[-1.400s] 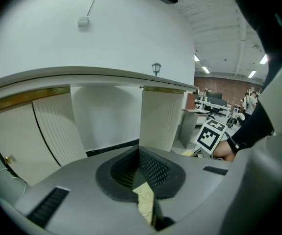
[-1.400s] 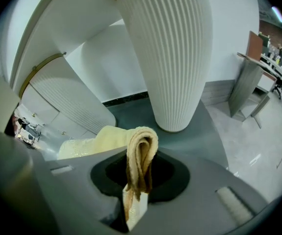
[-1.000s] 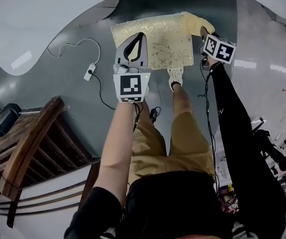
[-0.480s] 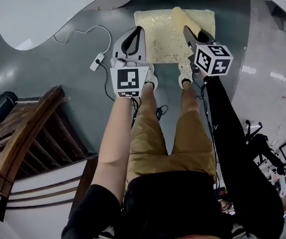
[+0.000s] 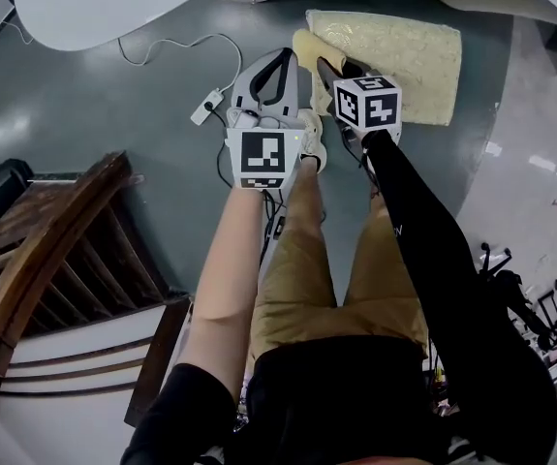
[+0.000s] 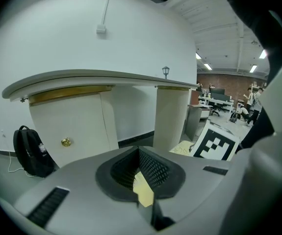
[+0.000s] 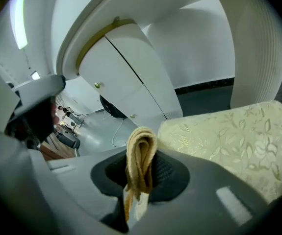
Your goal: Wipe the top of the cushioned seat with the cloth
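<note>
The cushioned seat (image 5: 399, 51) is a cream pad with a leaf pattern, low on the grey floor at the top right of the head view. In the right gripper view the seat (image 7: 229, 136) fills the right side. My right gripper (image 5: 323, 66) is shut on a folded tan cloth (image 5: 306, 48) and hangs at the seat's near left corner. The cloth (image 7: 141, 153) stands up in a loop between the jaws. My left gripper (image 5: 276, 66) is shut, left of the seat over bare floor, with only a pale yellow patch (image 6: 143, 191) showing inside its jaws.
A white power strip (image 5: 207, 108) and its cable lie on the floor left of the grippers. White curved counters (image 5: 113, 8) ring the back. A wooden bench (image 5: 36, 260) stands at left. A black backpack (image 6: 30, 153) leans by a white cabinet (image 6: 72, 126).
My right gripper has carried the cloth from the seat's right side across to its left corner. The left gripper, earlier over the seat's left part, is now off it over the floor.
</note>
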A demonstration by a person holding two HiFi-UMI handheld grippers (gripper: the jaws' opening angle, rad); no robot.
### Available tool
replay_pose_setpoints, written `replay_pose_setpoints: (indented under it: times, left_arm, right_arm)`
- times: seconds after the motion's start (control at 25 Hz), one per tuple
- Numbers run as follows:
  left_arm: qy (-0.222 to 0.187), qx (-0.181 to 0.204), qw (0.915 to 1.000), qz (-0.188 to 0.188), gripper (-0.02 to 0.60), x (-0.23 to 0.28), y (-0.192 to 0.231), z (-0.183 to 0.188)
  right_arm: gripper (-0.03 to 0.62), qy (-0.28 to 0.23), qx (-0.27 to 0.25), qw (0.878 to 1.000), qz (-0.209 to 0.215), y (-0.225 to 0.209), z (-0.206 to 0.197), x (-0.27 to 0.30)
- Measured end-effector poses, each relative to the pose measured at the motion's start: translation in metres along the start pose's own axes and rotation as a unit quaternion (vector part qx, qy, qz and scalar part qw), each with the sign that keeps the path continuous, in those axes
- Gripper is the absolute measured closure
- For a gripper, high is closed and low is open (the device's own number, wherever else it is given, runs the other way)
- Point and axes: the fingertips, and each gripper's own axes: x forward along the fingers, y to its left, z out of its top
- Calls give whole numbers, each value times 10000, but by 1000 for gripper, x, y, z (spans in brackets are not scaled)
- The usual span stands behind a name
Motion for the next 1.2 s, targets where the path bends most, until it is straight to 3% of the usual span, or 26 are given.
replay_pose_setpoints:
  times: [0.12, 0.4, 0.88, 1.2]
  left_arm:
    - [-15, -9, 10000, -77, 577, -3, -2, -3]
    - [-64, -44, 9999, -108, 577, 3, -20, 1]
    - [82, 98, 9991, -411, 577, 42, -101, 18]
    - [214, 139, 9980, -571, 577, 65, -146, 24]
  right_arm:
    - [537, 163, 84, 9992, -367, -18, -9, 6]
    - [537, 18, 280, 9964, -794, -75, -1, -32]
    - [537, -294, 739, 9833, -1635, -227, 3, -140]
    - [537, -268, 928, 9716, -2162, -302, -4, -197]
